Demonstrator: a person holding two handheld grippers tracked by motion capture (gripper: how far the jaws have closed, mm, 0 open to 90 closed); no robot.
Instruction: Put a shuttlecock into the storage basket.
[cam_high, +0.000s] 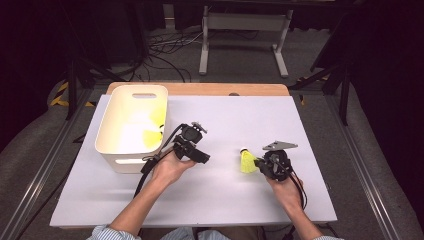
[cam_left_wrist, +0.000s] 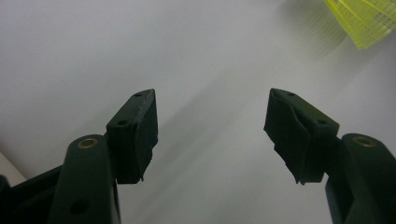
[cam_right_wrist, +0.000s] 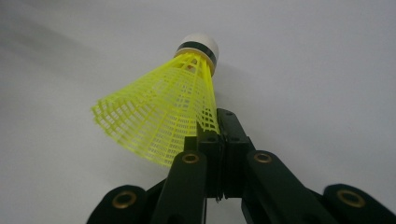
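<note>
A yellow shuttlecock with a white cork tip lies on the white table, right of centre. My right gripper is shut on the edge of its mesh skirt. In the right gripper view the shuttlecock points its cork away from me, and the right gripper pinches the skirt's rim with both jaws pressed together. My left gripper is held at the table's middle, open and empty. In its own view the left gripper has a wide gap between its jaws, and the shuttlecock's skirt shows at the top right.
A white plastic bin stands at the left of the table, with yellow shuttlecocks inside it. A wooden edge runs along the table's far side. Cables and a metal stand are on the floor beyond.
</note>
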